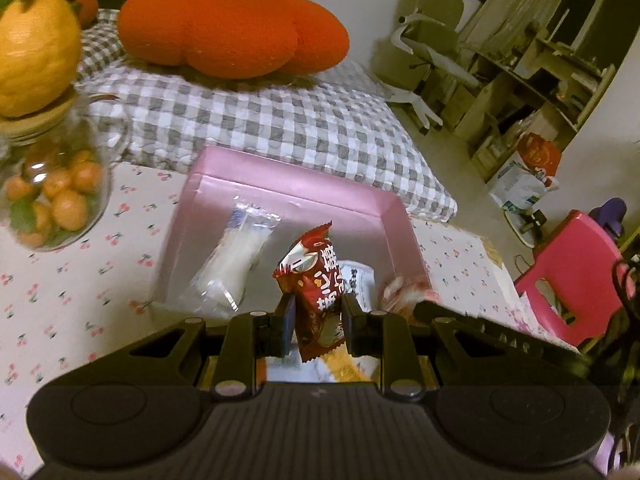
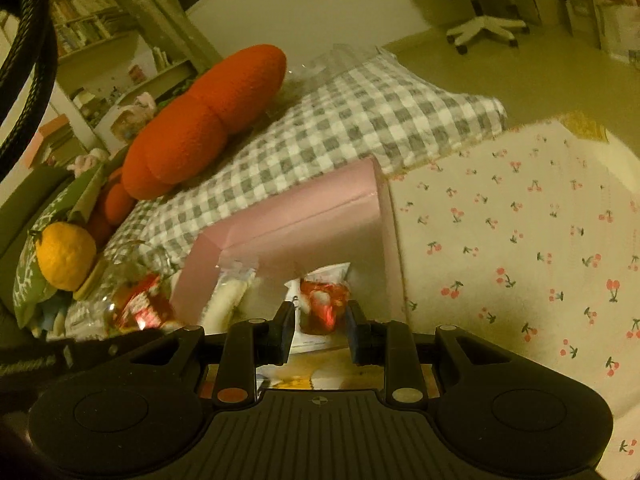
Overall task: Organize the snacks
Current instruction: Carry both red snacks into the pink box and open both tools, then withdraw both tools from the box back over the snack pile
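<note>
1. My left hand-held gripper pinches a red snack packet between its pads. The packet stands upright, its long axis running up and away from me, its crimped top leaning toward the far wall of the box.
2. The pink box lies straight ahead of and below that packet on the cherry-print tabletop. I judge the coming move to be a short push forward and down, then a release over the bare floor in the middle of the box.
3. My right hand-held gripper has its jaws drawn close. A red-wrapped snack shows in the gap, but it is blurred and I cannot tell whether the pads press on it or it simply lies in the box beyond them.
4. The left arm holds the packet, so it is the one to make the drop.
5. In the box already: a clear-wrapped white snack lying lengthwise on the left, a white packet with dark print on the right, and a blurred red-and-white wrapper at the near right corner.
6. A glass jar of small orange fruits stands left of the box, apart from it.
</note>
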